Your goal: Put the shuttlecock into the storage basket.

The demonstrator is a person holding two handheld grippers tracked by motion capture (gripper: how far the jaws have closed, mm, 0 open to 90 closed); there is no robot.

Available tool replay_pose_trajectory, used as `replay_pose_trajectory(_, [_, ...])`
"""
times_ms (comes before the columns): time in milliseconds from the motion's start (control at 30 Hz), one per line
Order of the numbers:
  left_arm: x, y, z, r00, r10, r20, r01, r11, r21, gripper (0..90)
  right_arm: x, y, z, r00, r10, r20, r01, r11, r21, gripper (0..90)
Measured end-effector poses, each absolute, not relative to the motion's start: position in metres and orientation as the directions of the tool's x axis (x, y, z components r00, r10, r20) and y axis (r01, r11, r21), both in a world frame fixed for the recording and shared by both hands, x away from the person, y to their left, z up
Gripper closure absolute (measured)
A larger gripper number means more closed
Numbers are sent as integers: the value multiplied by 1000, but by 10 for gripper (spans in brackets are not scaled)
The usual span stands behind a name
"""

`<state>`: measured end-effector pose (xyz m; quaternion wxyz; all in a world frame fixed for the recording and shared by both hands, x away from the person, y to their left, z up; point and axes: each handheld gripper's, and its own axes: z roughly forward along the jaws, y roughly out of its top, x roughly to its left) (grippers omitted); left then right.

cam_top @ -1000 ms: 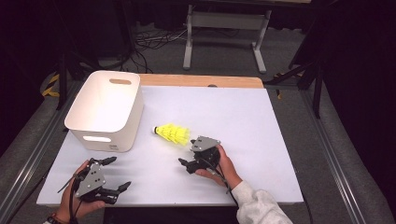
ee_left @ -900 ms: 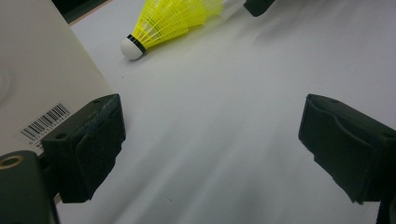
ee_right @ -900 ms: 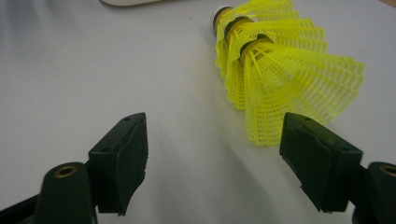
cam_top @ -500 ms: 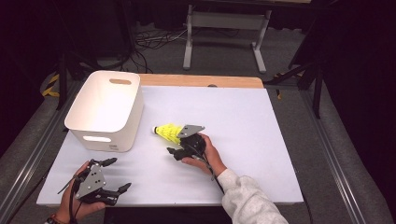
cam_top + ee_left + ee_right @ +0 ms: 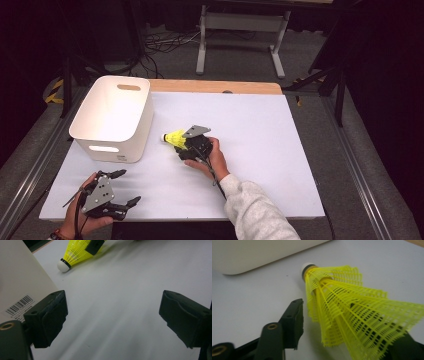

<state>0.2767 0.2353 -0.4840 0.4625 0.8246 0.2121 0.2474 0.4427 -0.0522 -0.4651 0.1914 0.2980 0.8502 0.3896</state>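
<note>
A yellow mesh shuttlecock (image 5: 174,138) with a white cork lies on its side on the white table top, cork toward the white bin (image 5: 115,146). My right gripper (image 5: 184,148) is open and low on the table, jaws either side of the skirt. In the right gripper view the shuttlecock (image 5: 352,310) lies between the jaws of my right gripper (image 5: 352,333), with a gap beside the left one. My left gripper (image 5: 127,187) stands open near the front left edge, nothing in it. In the left gripper view, past my left gripper (image 5: 112,312), the shuttlecock (image 5: 75,251) lies farther off.
The white bin (image 5: 17,290) with handle cut-outs stands at the left of the table, close to the cork; its wall (image 5: 262,252) rises just behind the shuttlecock. The white table top (image 5: 260,125) stretches to the right, with a wooden strip (image 5: 215,86) along its far edge.
My right gripper has moved left and away from the person, up to the shuttlecock, and its jaws now straddle the skirt. The left gripper has stayed in place.
</note>
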Motion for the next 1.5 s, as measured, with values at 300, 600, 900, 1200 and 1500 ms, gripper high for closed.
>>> replay_pose_trajectory(300, [277,237,-484,789,575,214,119,-485,866,92,461,-42,-467,-726,682,-89,385,509,770,807])
replay_pose_trajectory(600, [277,237,-484,789,577,210,119,-479,870,89,467,-37,-465,-733,674,-91,366,503,783,853])
replay_pose_trajectory(900, [277,237,-484,786,581,211,125,-484,866,87,460,-42,-459,-747,660,-84,341,488,803,854])
replay_pose_trajectory(1200, [278,236,-485,784,582,216,126,-490,863,88,452,-51,-451,-758,647,-79,316,471,823,854])
replay_pose_trajectory(1500, [278,235,-485,785,584,209,131,-486,864,88,441,-64,-445,-769,631,-103,279,477,834,855])
